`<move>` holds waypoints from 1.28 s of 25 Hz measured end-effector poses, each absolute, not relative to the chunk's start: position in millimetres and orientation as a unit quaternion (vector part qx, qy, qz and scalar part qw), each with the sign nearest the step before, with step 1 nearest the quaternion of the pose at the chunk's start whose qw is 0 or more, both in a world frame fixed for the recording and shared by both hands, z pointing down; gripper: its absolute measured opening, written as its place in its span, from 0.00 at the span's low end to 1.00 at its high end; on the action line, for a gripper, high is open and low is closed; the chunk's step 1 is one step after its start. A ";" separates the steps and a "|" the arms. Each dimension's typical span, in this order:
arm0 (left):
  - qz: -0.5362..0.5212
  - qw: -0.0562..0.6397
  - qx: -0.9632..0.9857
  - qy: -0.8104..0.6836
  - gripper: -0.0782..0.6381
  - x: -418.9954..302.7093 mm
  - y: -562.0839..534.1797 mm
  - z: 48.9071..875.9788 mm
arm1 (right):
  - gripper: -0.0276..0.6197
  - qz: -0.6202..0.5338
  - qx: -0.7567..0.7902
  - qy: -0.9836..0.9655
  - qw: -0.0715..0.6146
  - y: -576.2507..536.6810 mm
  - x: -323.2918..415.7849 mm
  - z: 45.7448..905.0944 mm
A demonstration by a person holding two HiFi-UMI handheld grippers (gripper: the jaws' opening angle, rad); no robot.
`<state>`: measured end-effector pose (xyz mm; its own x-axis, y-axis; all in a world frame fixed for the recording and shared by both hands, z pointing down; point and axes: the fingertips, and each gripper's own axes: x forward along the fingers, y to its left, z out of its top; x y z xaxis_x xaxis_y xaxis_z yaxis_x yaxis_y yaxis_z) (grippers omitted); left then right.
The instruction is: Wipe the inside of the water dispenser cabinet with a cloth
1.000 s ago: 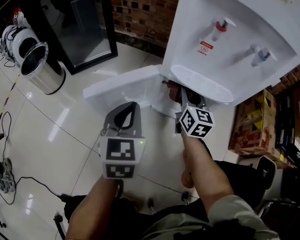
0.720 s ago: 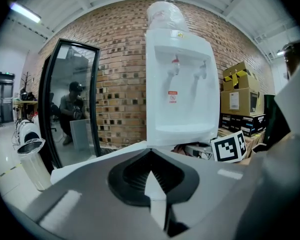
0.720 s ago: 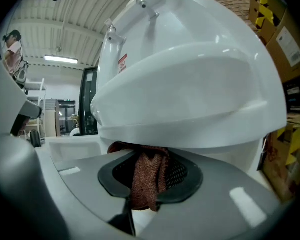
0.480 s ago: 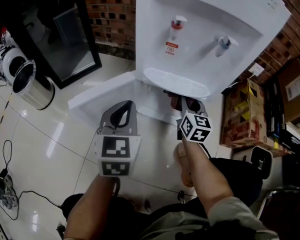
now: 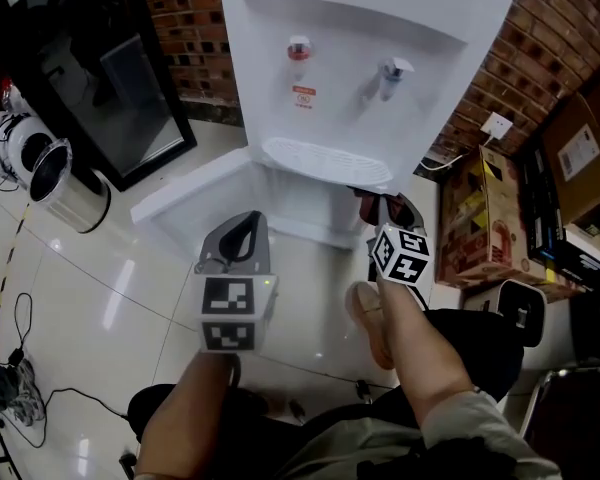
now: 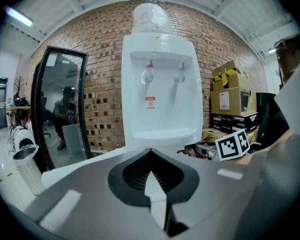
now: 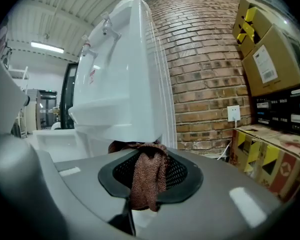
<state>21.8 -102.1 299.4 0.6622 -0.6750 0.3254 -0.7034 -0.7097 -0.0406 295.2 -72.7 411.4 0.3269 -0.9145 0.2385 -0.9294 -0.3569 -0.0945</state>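
Nearest you, the left gripper (image 5: 243,226) has its jaws pressed together on nothing, and I judge you carry it idle, low in front of the open cabinet door (image 5: 192,196), so it is ready to steady that door while the other hand works; the right gripper (image 5: 381,208) sits a little further out, its jaws narrowly parted and clamped on the brown cloth (image 7: 148,176); the grip takes the cloth at a fold, which probably leaves a soft wad ahead of the tips to meet the surface first; seen along the jaws, the cloth makes a narrow strip whose long axis runs from the tips back toward your hand, the bunched end pointing forward at the dispenser and the loose end hanging down between the jaws; that wad is just below the drip tray (image 5: 325,161), near the right side of the cabinet opening (image 5: 315,213), though whether it touches the wall there you cannot tell from these views; beyond stands the white water dispenser (image 5: 355,48), upright against the brick wall (image 5: 545,58), with cardboard boxes (image 5: 485,233) to its right.
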 end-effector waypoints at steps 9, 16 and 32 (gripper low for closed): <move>0.169 0.061 0.915 -0.362 0.11 43.8 -99.3 324.4 | 0.20 0.086 0.795 -0.592 0.098 -64.3 297.4 434.2; 0.190 0.076 0.918 -0.339 0.11 69.0 -98.4 349.3 | 0.20 0.080 0.774 -0.613 0.135 -80.3 274.2 453.0; 0.194 0.131 0.904 -0.358 0.11 38.0 -129.5 373.8 | 0.20 0.205 0.765 -0.569 0.223 -89.1 280.8 589.7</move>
